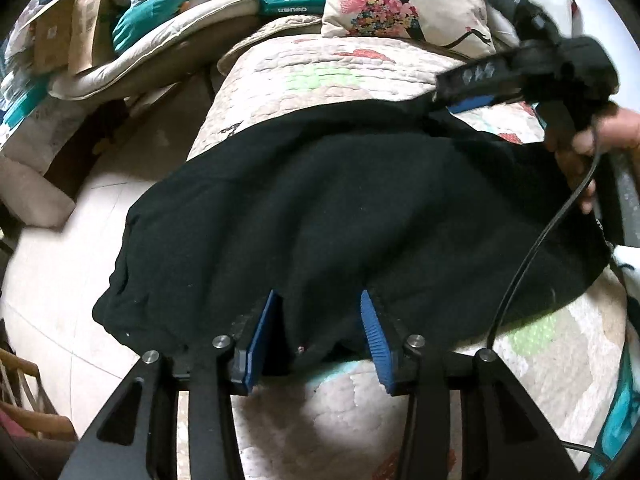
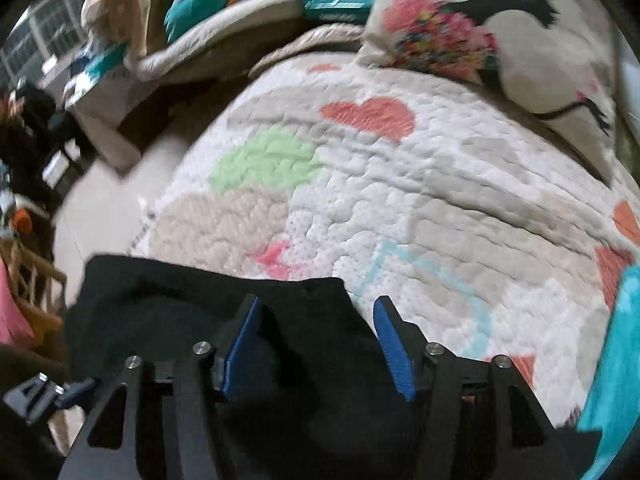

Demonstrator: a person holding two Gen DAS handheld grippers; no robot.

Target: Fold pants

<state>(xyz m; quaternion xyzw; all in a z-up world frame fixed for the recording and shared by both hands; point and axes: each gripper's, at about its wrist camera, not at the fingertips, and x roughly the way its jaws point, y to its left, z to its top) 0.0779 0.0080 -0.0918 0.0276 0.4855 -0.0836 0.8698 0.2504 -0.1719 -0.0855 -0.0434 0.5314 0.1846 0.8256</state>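
Note:
Black pants [image 1: 340, 208] lie spread across a quilted bed cover [image 1: 332, 76], folded into a wide dark shape. My left gripper [image 1: 320, 296] stands open over the near edge, with a bit of the cloth's hem lying loose between its blue pads [image 1: 374, 332]. At the upper right a hand [image 1: 592, 136] holds my right gripper [image 1: 460, 94] over the far corner of the pants. In the right wrist view that gripper [image 2: 318, 302] is open, and the corner of the pants [image 2: 180, 304] lies under and between its fingers without being pinched.
A patterned pillow [image 2: 520, 40] rests at the head of the bed. Pale floor [image 1: 60, 280] runs along the left bed edge, with boxes and cushions [image 1: 120, 20] piled beyond. A black cable [image 1: 532, 248] hangs across the right of the pants. A turquoise cloth [image 2: 616, 360] lies at right.

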